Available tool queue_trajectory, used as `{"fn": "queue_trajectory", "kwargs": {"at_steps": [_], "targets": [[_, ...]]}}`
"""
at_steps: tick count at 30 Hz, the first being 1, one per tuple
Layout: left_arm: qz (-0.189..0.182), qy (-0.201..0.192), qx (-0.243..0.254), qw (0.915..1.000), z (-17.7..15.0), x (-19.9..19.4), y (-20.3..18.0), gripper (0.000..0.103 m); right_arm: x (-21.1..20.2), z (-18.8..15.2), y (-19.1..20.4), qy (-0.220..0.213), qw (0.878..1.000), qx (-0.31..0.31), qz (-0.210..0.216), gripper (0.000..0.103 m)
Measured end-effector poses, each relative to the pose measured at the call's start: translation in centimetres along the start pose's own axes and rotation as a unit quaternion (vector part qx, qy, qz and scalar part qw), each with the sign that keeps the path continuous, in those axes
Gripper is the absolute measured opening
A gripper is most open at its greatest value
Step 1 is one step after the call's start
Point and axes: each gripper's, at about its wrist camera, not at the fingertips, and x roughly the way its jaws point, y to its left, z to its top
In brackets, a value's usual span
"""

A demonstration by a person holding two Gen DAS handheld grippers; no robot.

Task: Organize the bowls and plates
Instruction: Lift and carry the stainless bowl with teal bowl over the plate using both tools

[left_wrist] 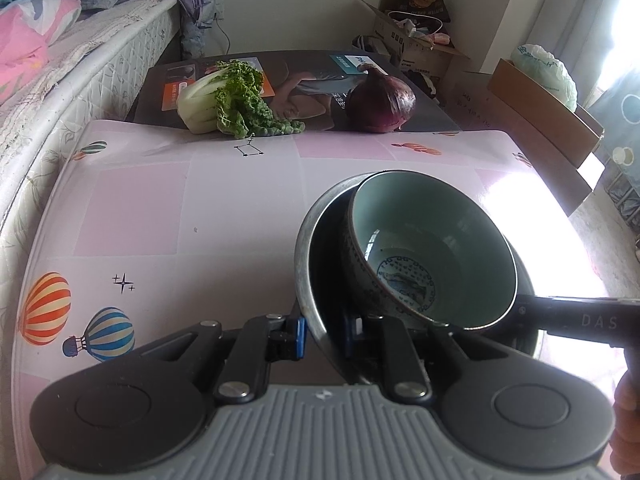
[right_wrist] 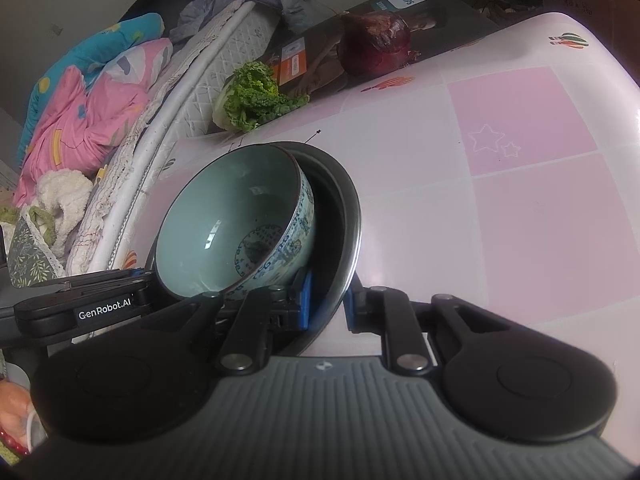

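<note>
A round dark metal plate (left_wrist: 308, 240) with a raised rim carries a pale green ceramic bowl (left_wrist: 424, 236) with blue patterns. My left gripper (left_wrist: 322, 334) is shut on the plate's near rim, one blue pad on each side of it. In the right wrist view my right gripper (right_wrist: 326, 306) is shut on the plate's (right_wrist: 344, 208) opposite rim, and the bowl (right_wrist: 228, 220) leans tilted inside it. Plate and bowl sit just above or on the pink table; I cannot tell which. The left gripper's black body (right_wrist: 80, 312) shows at the bowl's far side.
The table (left_wrist: 180, 208) has a pink and white cloth with balloon prints. A leafy cabbage (left_wrist: 224, 100) and a red onion (left_wrist: 380, 100) lie on a dark box (left_wrist: 304, 80) at its far edge. A mattress with bedding (left_wrist: 60, 60) runs along the left. Cardboard boxes (left_wrist: 540, 108) stand at the right.
</note>
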Motion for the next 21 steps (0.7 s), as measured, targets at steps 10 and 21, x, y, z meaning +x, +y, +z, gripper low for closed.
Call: {"fn": "queue_trajectory", "kwargs": {"at_steps": [10,21], "targets": [[0.0,-0.017,0.0,0.9999,0.2,-2.3,-0.3,0.017,-2.3,0.0,1.2,-0.011,1.0,-0.008,0.001,0.016],[-0.004,-0.037,0.0,0.9993,-1.1,-6.4,-1.0,0.017,-6.8,-1.9,3.1,-0.023,1.0,-0.016,0.0,0.016]]}}
